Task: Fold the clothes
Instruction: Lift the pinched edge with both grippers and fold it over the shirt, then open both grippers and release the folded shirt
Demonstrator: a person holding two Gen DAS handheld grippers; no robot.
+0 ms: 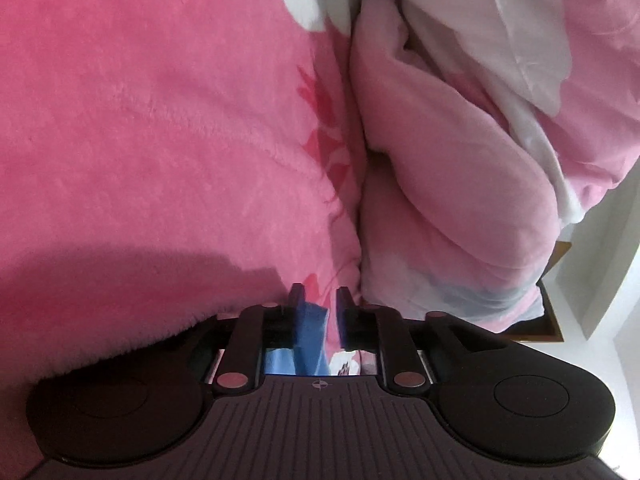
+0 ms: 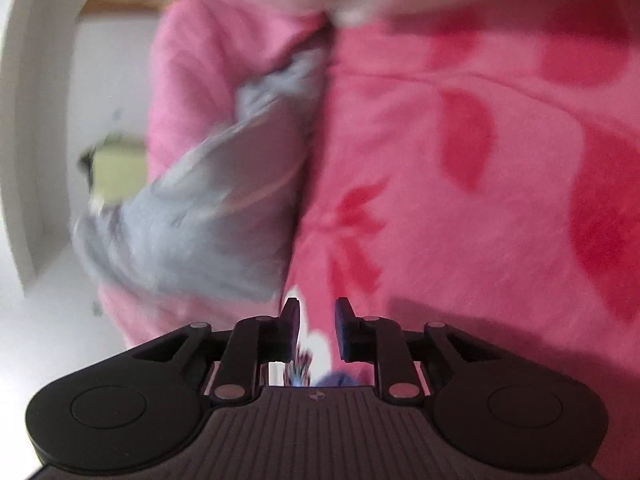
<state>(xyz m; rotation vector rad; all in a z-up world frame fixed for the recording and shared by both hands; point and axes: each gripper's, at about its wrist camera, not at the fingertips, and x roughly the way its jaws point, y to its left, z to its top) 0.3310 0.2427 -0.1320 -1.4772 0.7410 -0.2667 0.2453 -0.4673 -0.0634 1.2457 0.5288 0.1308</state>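
In the left wrist view, my left gripper (image 1: 320,294) hovers low over a pink fleece blanket (image 1: 160,120). A strip of blue cloth (image 1: 310,328) hangs between its jaws against the left finger (image 1: 296,294), with a gap to the right one, so the pads do not press on it. My right gripper (image 2: 318,308) stands open over the same blanket (image 2: 460,200). A bit of white patterned cloth (image 2: 304,356) and a blue fold (image 2: 340,378) show loose low in its gap. A blurred grey-blue garment (image 2: 208,200) lies ahead to the left.
A paler pink quilt (image 1: 440,200) is bunched on the right, with white fabric (image 1: 500,40) on it. A wooden bed frame edge (image 1: 554,320) and white floor (image 1: 600,280) lie beyond. The right wrist view shows a white wall or door (image 2: 36,120) at the left.
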